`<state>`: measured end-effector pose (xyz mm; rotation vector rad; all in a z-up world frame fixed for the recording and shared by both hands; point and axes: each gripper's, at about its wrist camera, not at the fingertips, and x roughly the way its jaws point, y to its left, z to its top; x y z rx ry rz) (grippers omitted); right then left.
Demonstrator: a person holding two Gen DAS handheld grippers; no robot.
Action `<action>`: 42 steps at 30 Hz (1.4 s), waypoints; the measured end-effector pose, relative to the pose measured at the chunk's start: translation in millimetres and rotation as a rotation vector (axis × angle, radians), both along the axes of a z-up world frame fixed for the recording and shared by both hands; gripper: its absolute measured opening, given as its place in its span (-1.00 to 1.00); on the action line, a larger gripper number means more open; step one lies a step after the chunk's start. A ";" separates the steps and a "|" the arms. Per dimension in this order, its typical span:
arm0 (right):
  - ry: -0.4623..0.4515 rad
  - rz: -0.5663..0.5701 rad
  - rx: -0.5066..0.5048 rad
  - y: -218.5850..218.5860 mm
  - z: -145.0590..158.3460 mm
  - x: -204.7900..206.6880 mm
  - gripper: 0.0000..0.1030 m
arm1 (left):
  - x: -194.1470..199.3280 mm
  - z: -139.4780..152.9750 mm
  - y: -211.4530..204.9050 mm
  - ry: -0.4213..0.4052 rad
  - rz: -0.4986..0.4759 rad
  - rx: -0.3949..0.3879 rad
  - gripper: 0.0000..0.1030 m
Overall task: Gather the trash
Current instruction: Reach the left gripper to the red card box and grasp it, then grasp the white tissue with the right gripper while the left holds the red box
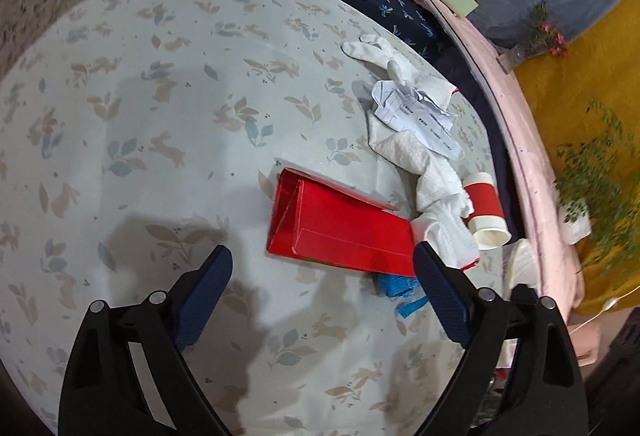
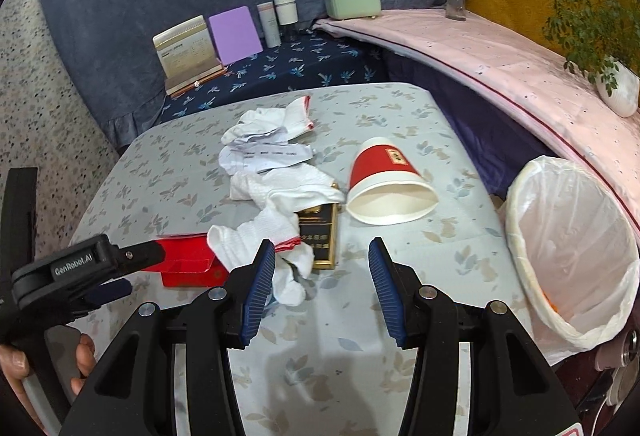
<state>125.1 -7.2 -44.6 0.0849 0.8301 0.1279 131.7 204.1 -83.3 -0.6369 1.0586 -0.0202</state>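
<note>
leaf-print table: gloves, crumpled paper, red box, tipped paper cup

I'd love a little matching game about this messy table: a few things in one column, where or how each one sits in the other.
Things:
1. paper cup
2. red box
3. bin
4. crumpled paper

States:
A. beside the table, lined with a white bag
B. on its side, mouth open
C. lying flat, one end open
D. lying among the white cloths

Pairs: 1-B, 2-C, 3-A, 4-D
</note>
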 end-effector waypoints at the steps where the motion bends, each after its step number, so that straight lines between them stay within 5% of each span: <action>1: 0.004 0.004 0.001 1.2 -1.5 1.4 -0.07 | 1.3 -0.5 0.3 0.002 -0.003 -0.018 0.62; 8: 0.031 0.017 0.009 13.0 -14.5 16.7 -0.07 | 14.0 -6.8 -6.7 0.030 -0.024 -0.151 0.08; 14: 0.062 0.028 0.025 16.6 -27.0 30.4 -0.07 | 23.4 -6.3 -15.6 0.025 -0.063 -0.157 -0.70; 17: 0.079 0.034 0.032 18.7 -34.0 36.2 -0.09 | 26.0 -3.0 -17.5 0.006 -0.083 -0.145 -0.88; 24: 0.108 0.069 0.063 26.2 -42.5 44.1 -0.56 | 29.4 13.1 -20.8 -0.049 -0.126 -0.021 -1.00; 26: 0.101 0.087 0.070 29.0 -40.1 42.3 -0.83 | 30.7 17.6 -23.5 -0.064 -0.141 0.019 -1.00; 42: -0.109 0.035 0.114 -17.2 46.2 17.0 -0.85 | 27.2 71.5 -73.2 -0.212 -0.268 0.134 -1.00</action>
